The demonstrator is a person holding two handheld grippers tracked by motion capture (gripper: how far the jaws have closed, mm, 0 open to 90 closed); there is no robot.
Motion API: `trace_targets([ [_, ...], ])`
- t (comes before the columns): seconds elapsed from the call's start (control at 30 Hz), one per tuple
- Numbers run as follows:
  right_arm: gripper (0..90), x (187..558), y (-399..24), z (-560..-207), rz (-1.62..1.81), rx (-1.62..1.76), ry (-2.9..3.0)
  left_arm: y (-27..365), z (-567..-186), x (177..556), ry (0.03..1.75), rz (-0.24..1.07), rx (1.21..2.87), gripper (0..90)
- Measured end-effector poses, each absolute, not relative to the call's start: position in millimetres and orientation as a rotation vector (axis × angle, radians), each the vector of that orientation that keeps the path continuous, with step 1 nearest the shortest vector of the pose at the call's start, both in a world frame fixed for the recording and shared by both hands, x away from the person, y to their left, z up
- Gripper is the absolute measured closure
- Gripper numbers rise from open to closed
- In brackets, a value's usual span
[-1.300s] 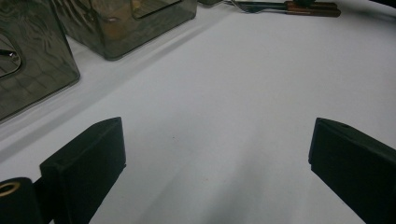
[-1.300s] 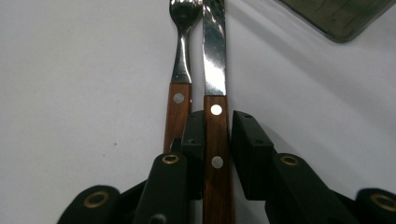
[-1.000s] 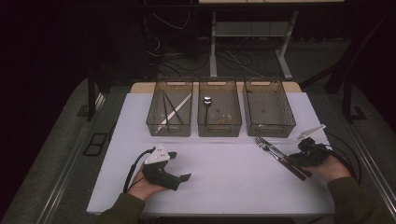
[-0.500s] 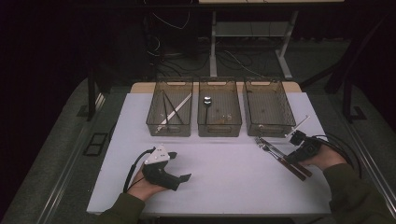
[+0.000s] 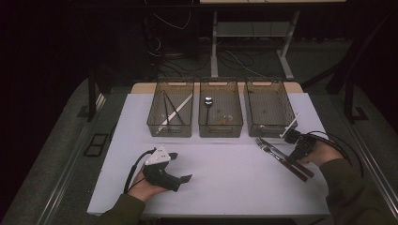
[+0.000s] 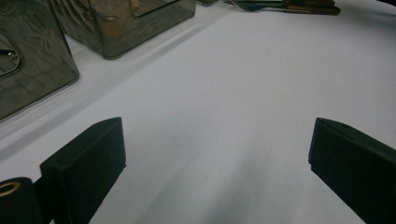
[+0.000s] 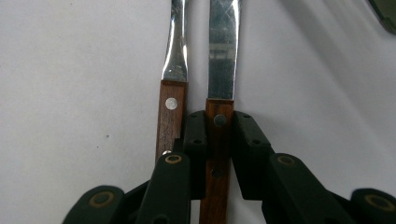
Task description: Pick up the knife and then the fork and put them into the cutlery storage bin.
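The room behind is dark, with cables and a stand's legs beyond the white table (image 5: 225, 178), where three clear bins sit in a row at the far side. The left bin (image 5: 170, 108) holds white sticks, the middle bin (image 5: 220, 108) a spoon, and the right bin (image 5: 268, 107) looks nearly bare. What has changed is on my right: a second ago the right hand-held gripper (image 7: 219, 135) sat back beside the cutlery with a white stick jutting from it, and it has since slid in over the handles. Its jaws now stand narrow, clamped on the wooden handle of the knife (image 7: 222, 60), which lies flat on the table in front of the right bin. The fork (image 7: 173, 70) lies just beside it, its handle touching the outside of one jaw but not gripped. I judge the grasp made and the lift toward a bin next; the fork may drag along. My left hand-held gripper (image 5: 174, 172) rests on the table near me, jaws wide apart over bare surface, unmoved.
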State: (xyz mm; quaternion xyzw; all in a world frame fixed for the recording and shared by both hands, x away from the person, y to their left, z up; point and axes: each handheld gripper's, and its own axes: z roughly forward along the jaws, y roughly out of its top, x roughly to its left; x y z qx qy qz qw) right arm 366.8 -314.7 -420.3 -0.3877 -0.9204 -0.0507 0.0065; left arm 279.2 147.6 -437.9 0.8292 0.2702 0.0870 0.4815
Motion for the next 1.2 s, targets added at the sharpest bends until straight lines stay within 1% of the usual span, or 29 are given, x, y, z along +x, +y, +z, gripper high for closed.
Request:
trace_targets([
  [0.23, 77.2, 360.1, -325.3, -418.0, -0.22, -1.241, -2.89, 147.4, -437.4, 278.5, 0.66, 0.213, 2.018, 2.5],
  [0.63, 77.1, 337.7, -344.4, -409.2, -0.522, -1.224, -2.909, 147.4, -436.7, 278.0, 0.651, 0.21, 2.012, 2.5],
  [0.97, 77.1, 331.1, -347.2, -401.0, -0.731, -1.195, -2.92, 147.2, -436.9, 276.8, 0.637, 0.218, 2.018, 0.6],
  [1.2, 77.1, 330.9, -353.2, -391.2, -0.938, -1.245, -2.885, 146.4, -437.5, 276.6, 0.628, 0.209, 2.023, 0.0],
])
